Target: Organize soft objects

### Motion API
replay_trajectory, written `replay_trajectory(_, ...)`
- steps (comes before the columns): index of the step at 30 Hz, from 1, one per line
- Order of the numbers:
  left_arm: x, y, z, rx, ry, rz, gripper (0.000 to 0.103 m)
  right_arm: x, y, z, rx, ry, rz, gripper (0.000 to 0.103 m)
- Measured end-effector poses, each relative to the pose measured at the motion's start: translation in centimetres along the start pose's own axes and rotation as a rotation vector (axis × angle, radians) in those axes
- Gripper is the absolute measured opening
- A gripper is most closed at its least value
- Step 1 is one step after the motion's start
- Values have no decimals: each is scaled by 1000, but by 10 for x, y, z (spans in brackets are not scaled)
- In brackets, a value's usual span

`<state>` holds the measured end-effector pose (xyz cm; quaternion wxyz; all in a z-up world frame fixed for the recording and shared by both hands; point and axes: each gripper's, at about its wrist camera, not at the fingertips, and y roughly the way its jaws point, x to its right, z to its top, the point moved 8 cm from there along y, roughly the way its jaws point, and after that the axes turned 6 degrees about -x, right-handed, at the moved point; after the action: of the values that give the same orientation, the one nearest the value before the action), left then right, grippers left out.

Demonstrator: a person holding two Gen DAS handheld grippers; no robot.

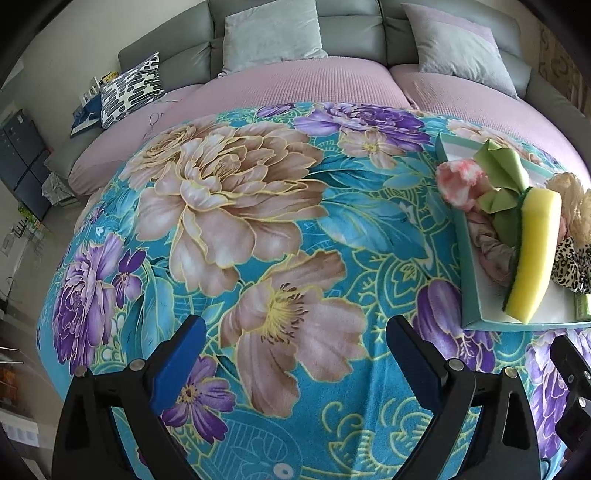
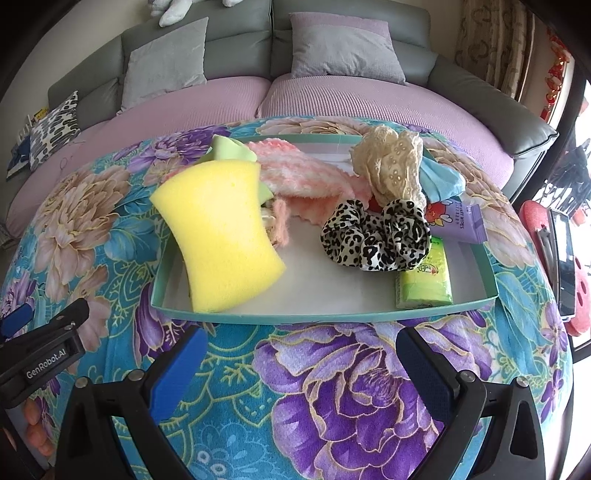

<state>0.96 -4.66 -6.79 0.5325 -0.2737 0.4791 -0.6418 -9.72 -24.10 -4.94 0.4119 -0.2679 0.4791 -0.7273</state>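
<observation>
A: Sponge (image 2: 221, 236), yellow and waisted, leans on the near left wall of the tray (image 2: 325, 317), one end propped on green cloth (image 2: 231, 149).

B: The left view catches only the tray's left part at its right edge; the sponge (image 1: 535, 254) looks like a thin slice there.

A: The right view adds a leopard scrunchie (image 2: 376, 238), a cream lace one (image 2: 391, 166), pink fluffy cloth (image 2: 295, 173), a green tissue pack (image 2: 424, 288) and a purple wipes pack (image 2: 458, 221). Something blue behind the lace, possibly cloth.

B: The tray sits on a floral blanket (image 1: 258, 221) before a sofa (image 1: 351, 33).

A: Left tool (image 1: 295, 354): spread, holding nothing. Right tool (image 2: 301, 363): the same, just short of the tray.
</observation>
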Motion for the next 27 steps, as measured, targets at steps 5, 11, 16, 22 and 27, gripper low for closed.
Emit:
replay_trajectory(5,-1,7,-2,-22,8,13,98,-2,7,0,-12,-6,0,103)
replay_trajectory(11,0,12,-2,-35,21,14,98,-3,15,1,-19,-11,0,103)
replay_trajectory(16,2,12,-2,-34,41,16,98,-3,18,2,-26,-19,7,103)
replay_trajectory(22,5,14,-3,-44,58,14,98,-2,21,2,-27,-18,-4,103)
replay_trajectory(27,5,15,-4,-49,63,14,98,-2,21,2,-24,-21,0,103)
